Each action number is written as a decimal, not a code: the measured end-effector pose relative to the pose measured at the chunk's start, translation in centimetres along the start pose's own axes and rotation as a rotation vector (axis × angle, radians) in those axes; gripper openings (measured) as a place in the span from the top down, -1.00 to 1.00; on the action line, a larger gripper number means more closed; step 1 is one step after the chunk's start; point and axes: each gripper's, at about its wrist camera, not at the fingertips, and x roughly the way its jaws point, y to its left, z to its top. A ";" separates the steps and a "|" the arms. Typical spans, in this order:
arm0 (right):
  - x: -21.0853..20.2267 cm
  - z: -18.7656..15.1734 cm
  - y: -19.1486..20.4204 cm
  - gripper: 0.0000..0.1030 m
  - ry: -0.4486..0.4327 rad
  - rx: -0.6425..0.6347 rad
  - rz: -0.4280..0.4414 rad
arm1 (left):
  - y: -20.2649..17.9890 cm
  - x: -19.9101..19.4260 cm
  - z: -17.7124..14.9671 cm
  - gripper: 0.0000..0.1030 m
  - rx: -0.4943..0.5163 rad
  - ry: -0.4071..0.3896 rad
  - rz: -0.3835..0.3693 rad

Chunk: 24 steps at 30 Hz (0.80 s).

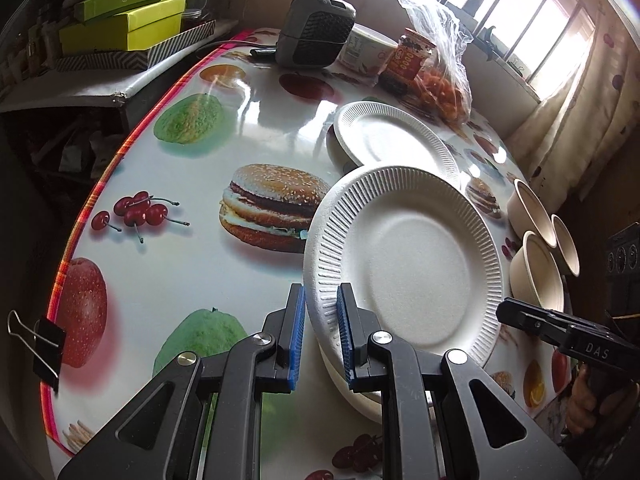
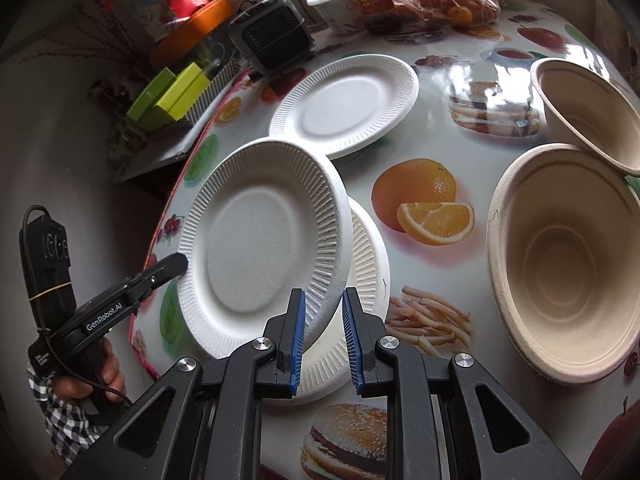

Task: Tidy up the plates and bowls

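A white paper plate is tilted up above another white plate that lies on the table. My left gripper has its blue pads on either side of the tilted plate's rim and holds it. My right gripper straddles the opposite rim of the same plate, its jaws a little apart. A third white plate lies farther back, also in the right wrist view. Two beige bowls stand to the right.
The table wears a glossy fruit-and-burger print cloth. At the far end stand a small grey heater, a white tub, a red jar and a plastic bag of oranges. Green boxes sit on a side shelf.
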 end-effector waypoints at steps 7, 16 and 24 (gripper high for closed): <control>0.0 -0.9 -0.9 0.61 0.014 0.016 -0.003 | -0.6 0.7 -1.0 0.68 0.009 0.031 0.001; 0.1 -1.8 -1.7 0.61 0.027 0.031 -0.004 | -1.0 1.2 -1.5 0.68 0.023 0.055 0.009; 0.3 -2.1 -2.0 0.61 0.030 0.037 -0.010 | -1.1 1.3 -1.6 0.67 0.026 0.060 0.014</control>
